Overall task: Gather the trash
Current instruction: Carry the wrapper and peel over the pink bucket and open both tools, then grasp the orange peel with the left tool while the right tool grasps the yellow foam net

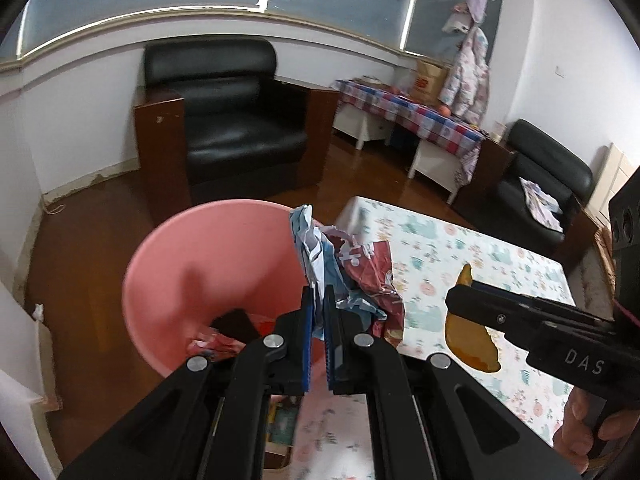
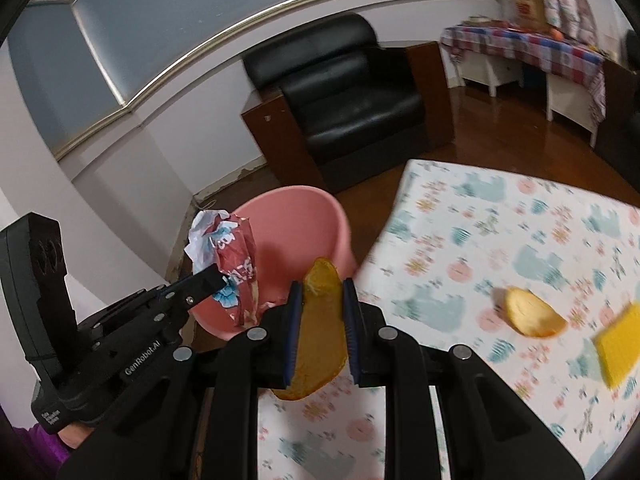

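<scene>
My left gripper is shut on a crumpled red, white and blue wrapper and holds it at the right rim of a pink bin. The wrapper also shows in the right wrist view, over the bin. My right gripper is shut on an orange peel, held above the table edge near the bin. The peel also shows in the left wrist view, under the right gripper. Some trash lies in the bin's bottom.
A table with a patterned cloth carries another orange peel and a yellow sponge. A black armchair stands behind the bin on the wooden floor. A checked-cloth side table stands at the back right.
</scene>
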Tool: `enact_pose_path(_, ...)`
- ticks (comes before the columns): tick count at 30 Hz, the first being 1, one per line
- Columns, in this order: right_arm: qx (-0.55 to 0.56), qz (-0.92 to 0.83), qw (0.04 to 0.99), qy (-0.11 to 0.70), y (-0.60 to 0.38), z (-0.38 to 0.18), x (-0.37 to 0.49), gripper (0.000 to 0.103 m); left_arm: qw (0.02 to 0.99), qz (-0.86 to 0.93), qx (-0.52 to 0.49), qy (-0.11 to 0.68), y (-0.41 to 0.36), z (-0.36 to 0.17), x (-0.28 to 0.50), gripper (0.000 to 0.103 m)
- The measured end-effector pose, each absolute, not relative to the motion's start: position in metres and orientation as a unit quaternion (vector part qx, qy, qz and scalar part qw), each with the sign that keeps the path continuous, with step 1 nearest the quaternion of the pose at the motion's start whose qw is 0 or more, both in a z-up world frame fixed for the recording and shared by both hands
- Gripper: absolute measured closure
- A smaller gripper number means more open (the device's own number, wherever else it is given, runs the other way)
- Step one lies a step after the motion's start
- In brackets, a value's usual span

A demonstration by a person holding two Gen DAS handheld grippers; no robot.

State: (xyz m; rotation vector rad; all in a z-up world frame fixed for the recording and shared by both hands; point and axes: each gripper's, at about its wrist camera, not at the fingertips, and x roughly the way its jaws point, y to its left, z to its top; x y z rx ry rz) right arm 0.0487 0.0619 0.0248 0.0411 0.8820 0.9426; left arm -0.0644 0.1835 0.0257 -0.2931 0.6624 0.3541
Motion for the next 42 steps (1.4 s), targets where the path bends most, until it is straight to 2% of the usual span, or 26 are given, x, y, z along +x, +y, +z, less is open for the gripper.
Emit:
enact_pose_path(19, 0.006, 0.464, 0.779, 0.422, 0.143, 0.004, 0.059, 0.082, 0.889, 0.235, -0.167, 0.354, 0.233, -0.004, -0.075, 0.098)
enact_pose_path(24, 0.011, 0.463, 0.778, 0.425, 0.149, 0.000, 0.061, 0.080, 0.886, 0.246, -0.167, 0.357, 0.238, -0.008, -0.072, 0.093)
enact_pose_path(25, 0.012, 0.462, 0.778, 0.425, 0.149, -0.001, 0.062, 0.079, 0.886, 0.247, -0.167, 0.356, 0.238, -0.007, -0.072, 0.089)
enact_pose_path(28, 0.024, 0.460, 0.781, 0.423, 0.146, 0.000, 0.064, 0.067, 0.886, 0.252, -0.167, 0.352, 0.240, -0.006, -0.073, 0.076)
enact_pose_path(42, 0.034, 0.428, 0.803, 0.415, 0.096, 0.003, 0.059, 0.064, 0.901, 0.221, -0.158, 0.337, 0.220, 0.006, -0.073, 0.075)
